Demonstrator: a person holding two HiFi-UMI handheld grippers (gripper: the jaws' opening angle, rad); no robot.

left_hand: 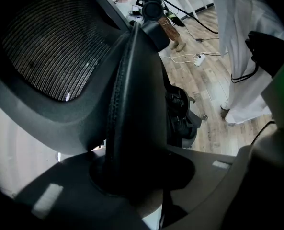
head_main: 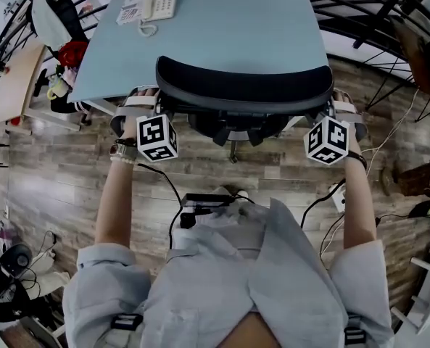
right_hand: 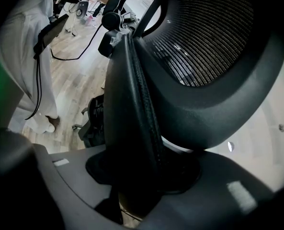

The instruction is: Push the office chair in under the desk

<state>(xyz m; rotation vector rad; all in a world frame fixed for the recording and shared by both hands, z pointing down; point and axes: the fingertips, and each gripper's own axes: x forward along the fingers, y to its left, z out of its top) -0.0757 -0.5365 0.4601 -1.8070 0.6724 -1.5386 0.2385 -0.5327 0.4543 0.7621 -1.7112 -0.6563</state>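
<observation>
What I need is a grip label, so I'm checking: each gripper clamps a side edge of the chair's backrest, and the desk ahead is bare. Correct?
Not quite: the desk isn't bare. The head view shows a telephone and a sheet of paper at its far left. The rest stands: the left gripper and right gripper each clamp a side edge of the backrest.

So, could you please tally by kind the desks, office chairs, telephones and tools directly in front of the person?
Desk: 1
Office chair: 1
Telephone: 1
Tools: 2, the left tool and the right tool
Total: 5
</observation>
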